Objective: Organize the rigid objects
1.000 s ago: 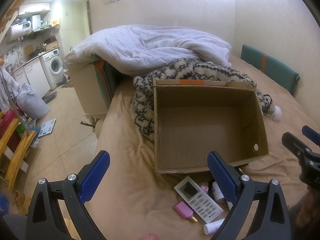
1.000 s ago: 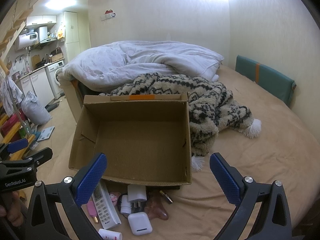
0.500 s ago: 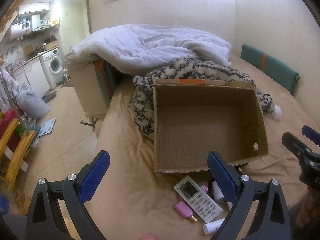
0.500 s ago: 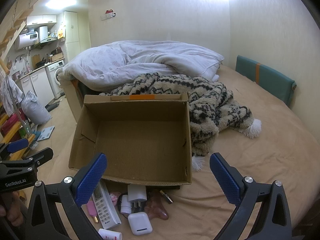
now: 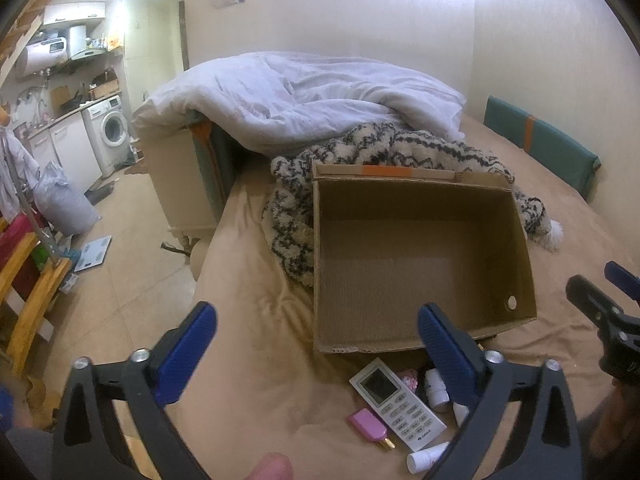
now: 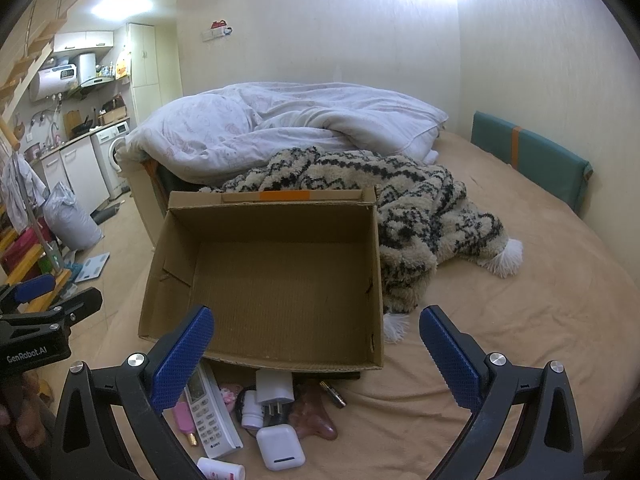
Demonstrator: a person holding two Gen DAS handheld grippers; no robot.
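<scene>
An empty cardboard box (image 5: 416, 256) (image 6: 272, 280) sits open on the tan bed. A heap of small items lies in front of its near wall: a white remote control (image 5: 396, 404) (image 6: 210, 412), a pink lipstick-like tube (image 5: 368, 428) (image 6: 185, 420), a white charger plug (image 6: 274, 394), a white earbud case (image 6: 280, 450), small white bottles (image 5: 436, 390) (image 6: 220, 470). My left gripper (image 5: 316, 352) hovers open above the bed, left of the heap. My right gripper (image 6: 316, 352) is open above the box's front edge. Neither holds anything.
A patterned fuzzy blanket (image 6: 416, 208) and white duvet (image 6: 288, 128) lie behind the box. A green cushion (image 6: 528, 160) leans on the right wall. The floor, a washing machine (image 5: 112, 128) and yellow wooden steps (image 5: 24, 292) are off the bed's left edge.
</scene>
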